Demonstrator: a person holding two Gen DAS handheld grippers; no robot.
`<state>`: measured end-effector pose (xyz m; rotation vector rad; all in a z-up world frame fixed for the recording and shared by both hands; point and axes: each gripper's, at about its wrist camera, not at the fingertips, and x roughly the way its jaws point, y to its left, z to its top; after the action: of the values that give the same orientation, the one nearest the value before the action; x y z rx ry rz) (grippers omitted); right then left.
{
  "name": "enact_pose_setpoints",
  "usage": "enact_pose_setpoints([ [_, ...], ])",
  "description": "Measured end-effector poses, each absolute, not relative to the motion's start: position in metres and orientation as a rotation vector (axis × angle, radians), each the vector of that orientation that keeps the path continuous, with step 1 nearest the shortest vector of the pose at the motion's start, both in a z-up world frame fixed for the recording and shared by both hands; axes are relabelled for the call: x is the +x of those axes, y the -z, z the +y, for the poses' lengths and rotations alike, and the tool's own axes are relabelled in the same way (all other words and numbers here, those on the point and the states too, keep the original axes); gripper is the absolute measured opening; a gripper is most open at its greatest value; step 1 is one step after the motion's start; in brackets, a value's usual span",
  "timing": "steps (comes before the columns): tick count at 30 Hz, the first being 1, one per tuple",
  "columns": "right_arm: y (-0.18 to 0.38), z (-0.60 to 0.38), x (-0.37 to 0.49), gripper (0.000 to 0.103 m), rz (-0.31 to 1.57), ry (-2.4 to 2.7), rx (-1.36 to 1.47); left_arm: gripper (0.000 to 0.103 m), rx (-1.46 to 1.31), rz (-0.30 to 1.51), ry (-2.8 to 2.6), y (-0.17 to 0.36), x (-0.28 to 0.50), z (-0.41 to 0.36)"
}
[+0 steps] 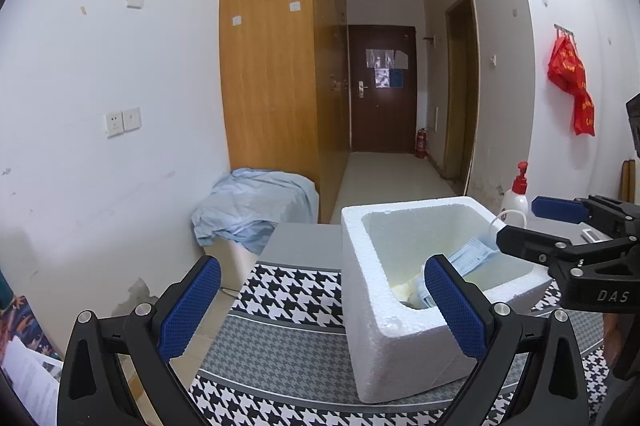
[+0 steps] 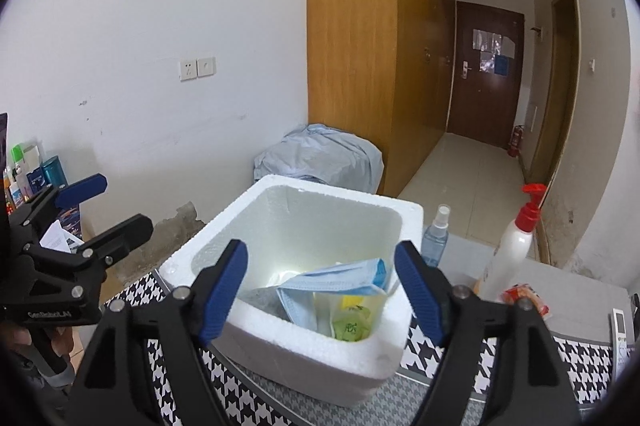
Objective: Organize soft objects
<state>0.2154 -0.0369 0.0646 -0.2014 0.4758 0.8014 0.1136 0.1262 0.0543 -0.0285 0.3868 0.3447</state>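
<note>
A white foam box [image 1: 384,346] [image 2: 320,358] stands on a houndstooth-patterned tabletop [image 1: 288,302]. Inside lie a light blue face mask [image 2: 340,282] [image 1: 472,256], a pale packet with a green label [image 2: 352,322] and a grey soft item [image 2: 260,296]. My left gripper [image 1: 320,310] is open and empty, just left of and before the box. My right gripper [image 2: 320,290] is open and empty, above the box's near rim; it also shows in the left wrist view [image 1: 520,222]. The left gripper also shows in the right wrist view [image 2: 104,206].
A white pump bottle with a red top [image 2: 508,258] [image 1: 516,198], a clear spray bottle [image 2: 436,238], a red-orange packet [image 2: 528,298] and a remote [image 2: 622,334] stand right of the box. A blue cloth covers a bin [image 1: 256,210] by the wardrobe [image 1: 272,66].
</note>
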Motion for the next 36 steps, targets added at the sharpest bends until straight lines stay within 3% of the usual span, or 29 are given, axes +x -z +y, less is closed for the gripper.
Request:
enact_pose_setpoints([
  [16,-0.077,-0.081,0.185,0.093,0.407,-0.769,-0.142,0.102,-0.009,0.368,-0.31,-0.064,0.094,0.094],
  [20,-0.079,-0.091,0.177,0.103,0.391,-0.765,-0.143,0.102,-0.015,0.367,-0.296,-0.067,0.088,0.088],
  [36,-0.092,-0.123,0.15,0.103,0.321,-0.711,-0.124,0.102,-0.034,0.306,-0.232,-0.083,0.061,0.057],
])
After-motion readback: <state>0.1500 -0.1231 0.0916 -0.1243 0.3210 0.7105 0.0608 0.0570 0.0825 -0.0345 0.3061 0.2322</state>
